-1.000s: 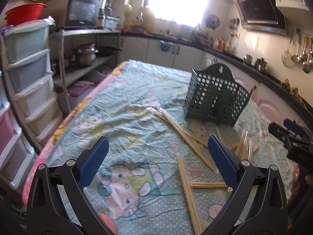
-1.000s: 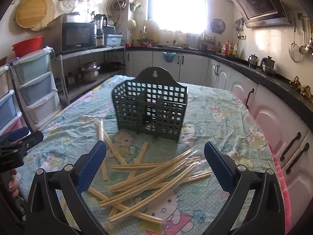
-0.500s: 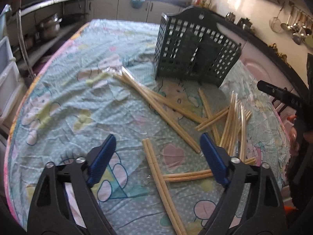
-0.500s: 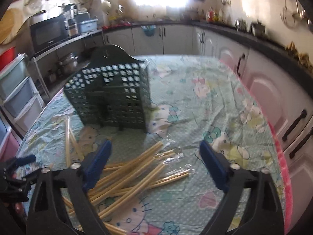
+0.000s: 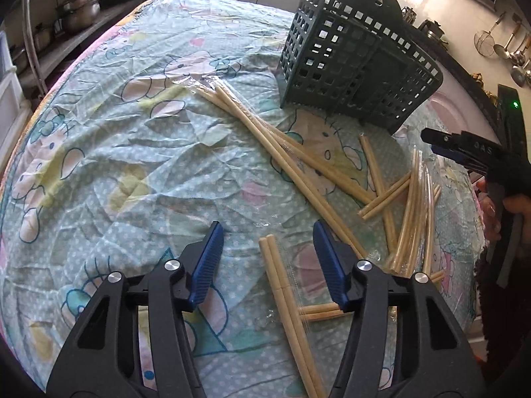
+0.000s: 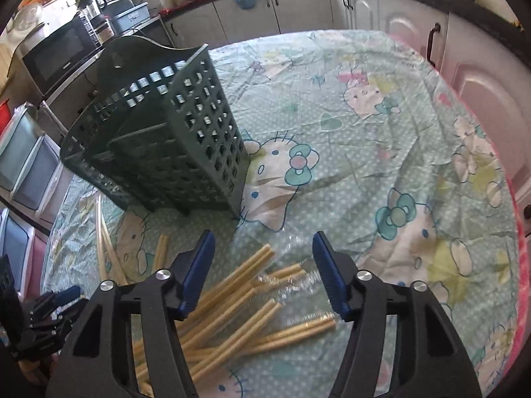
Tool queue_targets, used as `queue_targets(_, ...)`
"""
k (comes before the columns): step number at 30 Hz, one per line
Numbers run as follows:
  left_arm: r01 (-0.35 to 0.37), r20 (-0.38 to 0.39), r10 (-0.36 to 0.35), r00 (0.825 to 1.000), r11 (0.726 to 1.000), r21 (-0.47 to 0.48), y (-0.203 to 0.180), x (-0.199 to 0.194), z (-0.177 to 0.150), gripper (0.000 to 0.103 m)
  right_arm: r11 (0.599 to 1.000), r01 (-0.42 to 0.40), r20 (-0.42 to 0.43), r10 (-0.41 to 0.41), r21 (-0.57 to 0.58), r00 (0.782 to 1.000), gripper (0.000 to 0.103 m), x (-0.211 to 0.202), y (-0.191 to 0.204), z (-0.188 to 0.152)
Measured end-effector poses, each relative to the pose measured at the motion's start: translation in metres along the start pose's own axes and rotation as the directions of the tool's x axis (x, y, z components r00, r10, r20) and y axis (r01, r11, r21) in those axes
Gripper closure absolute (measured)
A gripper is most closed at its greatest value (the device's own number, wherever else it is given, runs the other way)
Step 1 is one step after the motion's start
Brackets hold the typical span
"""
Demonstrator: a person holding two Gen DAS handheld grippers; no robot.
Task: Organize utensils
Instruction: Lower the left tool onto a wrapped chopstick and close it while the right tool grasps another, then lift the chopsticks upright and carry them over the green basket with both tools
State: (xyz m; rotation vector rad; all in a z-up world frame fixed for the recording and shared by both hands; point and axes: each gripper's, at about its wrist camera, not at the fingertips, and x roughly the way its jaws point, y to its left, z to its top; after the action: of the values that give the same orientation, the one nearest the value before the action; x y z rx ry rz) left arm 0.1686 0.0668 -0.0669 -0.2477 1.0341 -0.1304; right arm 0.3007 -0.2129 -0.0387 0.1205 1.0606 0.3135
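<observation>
Your left gripper (image 5: 267, 232) has dropped lower, jaws narrowed but spread over a wrapped chopstick pair (image 5: 285, 298). Right gripper (image 6: 264, 243), spread, has closed on the chopstick pile (image 6: 232, 311). Green basket (image 5: 358, 56) at 1 o'clock.

L gripper (image 5: 268, 248) is tilted down, jaws spread wide w/ nothing between the blue pads (image 5: 208, 258). R gripper (image 6: 264, 267) is pitched down too, jaws equally wide & empty; from the L cam it shows at the far right edge (image 5: 464, 152), held by a hand (image 5: 511, 205) wrapped round its handle (only part of the hand visible). From the R cam, the L gripper's tips (image 6: 49, 301) sit low at the left edge.
</observation>
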Motion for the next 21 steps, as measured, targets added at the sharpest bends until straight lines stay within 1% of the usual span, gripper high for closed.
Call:
queue_targets(2, 0.008, -0.009, -0.008, 1.0, 1.0, -0.005, 0.003, 0.001, 0.001, 0.059, 1.0, 0.005, -0.025, -0.005, 0.014, 1.0, 0.048, 0.007, -0.003, 0.003)
queue_targets(7, 0.013, -0.022, -0.013, 1.0, 1.0, 0.003, 0.008, 0.002, 0.002, 0.07, 0.999, 0.006, -0.074, -0.003, 0.038, 0.997, 0.053, 0.02, -0.008, 0.005)
queue_targets(9, 0.009, -0.026, -0.009, 1.0, 1.0, 0.009, 0.01, 0.002, 0.003, 0.076, 0.999, 0.008, -0.086, -0.004, 0.046, 0.996, 0.058, 0.024, -0.009, 0.004)
queue_targets(10, 0.006, -0.026, -0.006, 1.0, 1.0, 0.01, 0.011, 0.002, 0.003, 0.078, 0.999, 0.009, -0.085, -0.005, 0.05, 0.996, 0.062, 0.025, -0.009, 0.004)
queue_targets(11, 0.003, -0.026, -0.003, 1.0, 1.0, 0.012, 0.011, 0.002, 0.003, 0.082, 0.998, 0.009, -0.082, -0.004, 0.055, 0.997, 0.068, 0.025, -0.01, 0.005)
queue_targets(12, -0.002, -0.025, 0.003, 1.0, 1.0, 0.015, 0.012, 0.002, 0.003, 0.086, 0.998, 0.009, -0.08, -0.004, 0.058, 0.997, 0.072, 0.025, -0.011, 0.005)
queue_targets(16, 0.006, -0.024, -0.006, 1.0, 1.0, 0.003, 0.019, 0.0, 0.004, 0.094, 0.996, -0.018, -0.065, 0.024, 0.083, 0.998, 0.093, 0.024, -0.014, 0.008)
queue_targets(18, 0.024, -0.02, -0.024, 0.999, 1.0, -0.004, 0.021, -0.002, 0.004, 0.097, 0.995, -0.037, -0.049, 0.041, 0.091, 0.998, 0.093, 0.019, -0.014, 0.009)
queue_targets(21, 0.052, -0.007, -0.052, 0.999, 0.999, -0.007, 0.022, -0.007, 0.005, 0.097, 0.994, -0.061, -0.02, 0.063, 0.087, 0.998, 0.094, 0.01, -0.011, 0.012)
